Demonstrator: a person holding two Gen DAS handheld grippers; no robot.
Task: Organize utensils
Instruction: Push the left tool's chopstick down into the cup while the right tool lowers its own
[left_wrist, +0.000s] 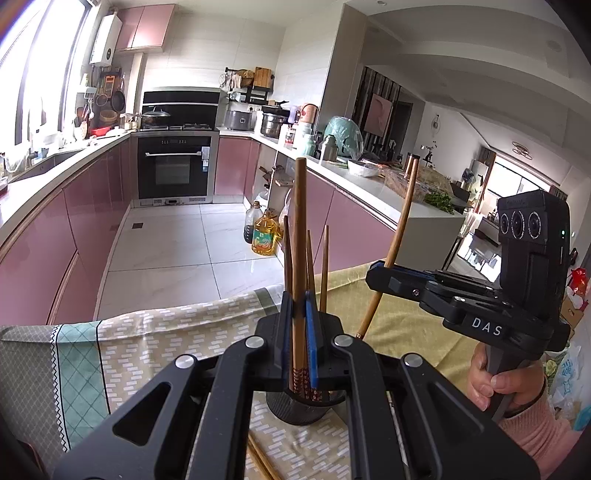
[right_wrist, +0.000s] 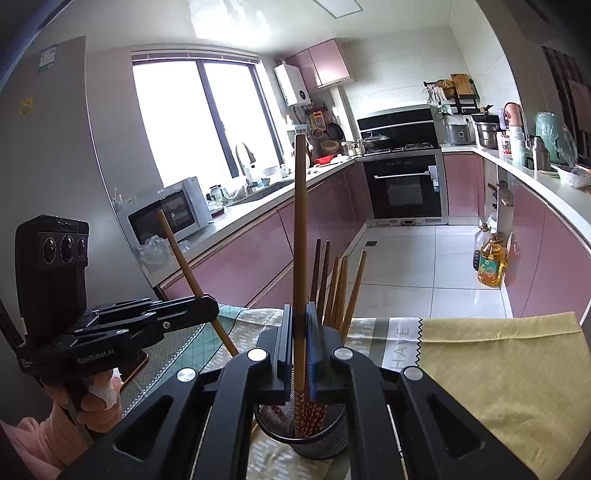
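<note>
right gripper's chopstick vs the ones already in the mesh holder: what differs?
Right gripper is shut on its chopstick, held upright; the holder chopsticks stand loose and fan out. The held chopstick tops out far above the holder chopsticks in the right wrist view. It is light brown; two of the holder chopsticks are darker. Shared: wooden, patterned ends down toward the mesh holder.
</note>
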